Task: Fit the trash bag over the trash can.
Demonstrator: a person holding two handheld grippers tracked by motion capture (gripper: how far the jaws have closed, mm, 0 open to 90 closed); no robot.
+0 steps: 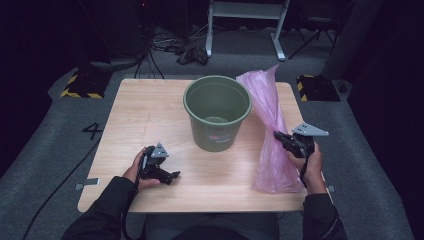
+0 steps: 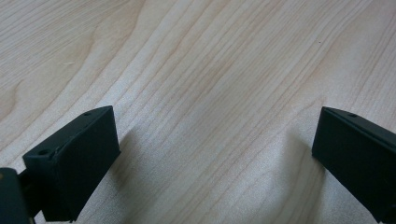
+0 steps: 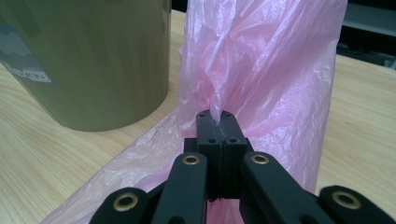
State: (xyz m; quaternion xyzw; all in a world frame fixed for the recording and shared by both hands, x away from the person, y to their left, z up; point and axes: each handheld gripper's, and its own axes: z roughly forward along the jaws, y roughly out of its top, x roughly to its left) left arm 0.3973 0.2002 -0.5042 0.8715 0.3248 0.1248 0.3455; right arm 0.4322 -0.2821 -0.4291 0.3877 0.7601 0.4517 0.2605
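A pink plastic bag (image 1: 272, 130) stretches from the table's near right up toward the far edge, beside a green bucket (image 1: 217, 112). My right gripper (image 1: 278, 135) is shut on a fold of the bag (image 3: 261, 79), its jaws pressed together with the film pinched between them (image 3: 216, 116); the bag is lifted there. The bucket (image 3: 88, 60) stands just left of the bag in the right gripper view. My left gripper (image 1: 174, 176) rests on the wooden table near the front left, jaws wide apart, with only bare wood (image 2: 210, 107) between its fingers (image 2: 74, 163).
The wooden table (image 1: 150, 115) is small, with edges close on all sides. Beyond it lie cables (image 1: 175, 47) on the floor, a white stand (image 1: 245, 20) and yellow-black striped blocks (image 1: 82, 85).
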